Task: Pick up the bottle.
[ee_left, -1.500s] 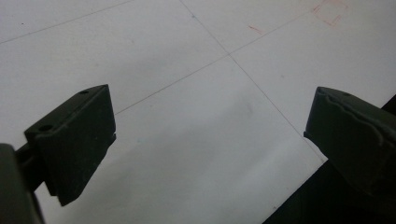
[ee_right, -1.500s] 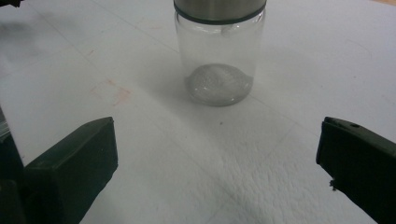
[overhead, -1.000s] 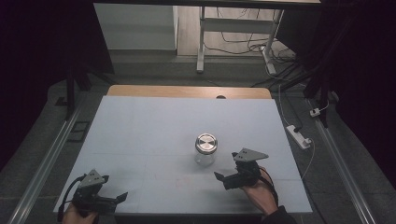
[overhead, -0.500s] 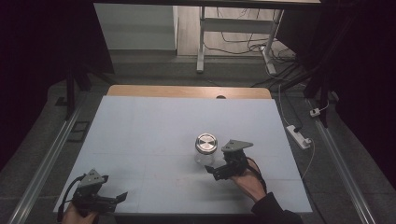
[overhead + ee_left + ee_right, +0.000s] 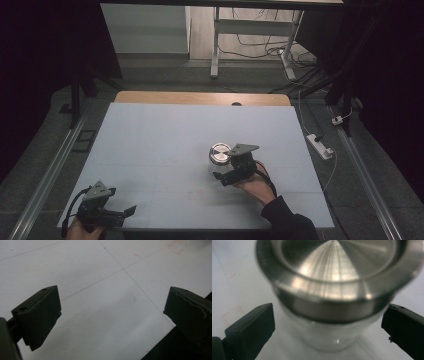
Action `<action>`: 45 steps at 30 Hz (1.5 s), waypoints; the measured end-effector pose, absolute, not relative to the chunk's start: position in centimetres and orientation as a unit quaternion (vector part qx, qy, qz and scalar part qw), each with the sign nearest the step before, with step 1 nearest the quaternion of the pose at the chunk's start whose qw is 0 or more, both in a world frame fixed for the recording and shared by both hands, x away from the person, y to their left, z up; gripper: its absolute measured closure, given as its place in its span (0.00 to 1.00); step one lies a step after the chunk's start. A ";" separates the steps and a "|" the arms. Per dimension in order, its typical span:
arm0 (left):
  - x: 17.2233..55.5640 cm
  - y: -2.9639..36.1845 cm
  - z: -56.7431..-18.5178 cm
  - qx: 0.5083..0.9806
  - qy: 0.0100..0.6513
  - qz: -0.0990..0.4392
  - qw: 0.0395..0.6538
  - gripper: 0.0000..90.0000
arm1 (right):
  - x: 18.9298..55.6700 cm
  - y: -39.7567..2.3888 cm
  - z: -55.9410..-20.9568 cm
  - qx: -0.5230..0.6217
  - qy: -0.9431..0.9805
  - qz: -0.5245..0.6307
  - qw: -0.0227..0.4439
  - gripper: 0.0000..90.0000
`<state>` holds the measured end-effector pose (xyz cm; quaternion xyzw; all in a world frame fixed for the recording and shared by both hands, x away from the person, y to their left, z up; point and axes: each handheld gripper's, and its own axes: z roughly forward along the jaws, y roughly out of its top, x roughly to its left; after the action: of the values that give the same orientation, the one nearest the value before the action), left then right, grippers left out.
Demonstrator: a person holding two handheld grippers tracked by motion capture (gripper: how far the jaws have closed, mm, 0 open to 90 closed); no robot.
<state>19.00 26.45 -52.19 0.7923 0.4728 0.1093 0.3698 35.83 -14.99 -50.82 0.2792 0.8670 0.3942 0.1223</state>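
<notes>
A clear glass jar with a brushed metal lid point(image 5: 219, 153) stands upright near the middle of the white table top point(image 5: 165, 140). In the right gripper view the jar point(image 5: 332, 295) is very close and sits between the two spread jaws, which stand apart from its sides. My right gripper point(image 5: 222, 176) is open at the jar's near right side, held by a hand in a dark sleeve. My left gripper point(image 5: 125, 212) rests open at the table's front left corner; the left gripper view has bare white surface between its jaws point(image 5: 110, 320).
Beyond the white top a wooden strip point(image 5: 200, 98) runs along the far edge. A white power strip point(image 5: 320, 146) lies on the floor to the right. Metal rails point(image 5: 45, 175) flank the table. A desk frame point(image 5: 215, 45) and cables stand behind.
My right gripper has moved forward and left from the table's front right until its jaws flank the jar. The left gripper has stayed where it was.
</notes>
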 end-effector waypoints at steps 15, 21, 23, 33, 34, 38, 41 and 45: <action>19.0 26.5 -52.2 0.792 0.473 0.107 0.371 0.02 | 36.5 -14.4 -51.2 0.271 0.862 0.409 0.124 0.15; 19.0 26.5 -52.2 0.793 0.471 0.106 0.370 0.02 | 36.5 -14.4 -51.2 0.257 0.865 0.410 0.135 0.17; 19.0 26.5 -52.2 0.794 0.471 0.106 0.370 0.02 | 36.5 -14.3 -51.1 0.257 0.866 0.407 0.135 0.17; 19.0 26.5 -52.2 0.795 0.468 0.106 0.371 0.02 | 36.2 -14.2 -50.9 0.259 0.867 0.401 0.141 0.17; 19.0 26.5 -52.2 0.795 0.468 0.106 0.371 0.02 | 36.2 -14.2 -50.9 0.259 0.868 0.400 0.141 0.17; 19.0 26.5 -52.2 0.795 0.468 0.105 0.372 0.02 | 35.9 -14.2 -50.5 0.258 0.867 0.402 0.143 0.17; 19.0 26.5 -52.2 0.795 0.467 0.105 0.372 0.02 | 35.7 -14.2 -50.0 0.258 0.864 0.409 0.143 0.17; 19.0 26.5 -52.2 0.795 0.467 0.104 0.373 0.02 | 35.3 -14.1 -49.4 0.255 0.862 0.414 0.142 0.17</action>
<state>19.00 26.51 -52.16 0.7950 0.4666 0.1040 0.3733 35.29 -14.12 -49.44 0.2548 0.8623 0.4138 0.1424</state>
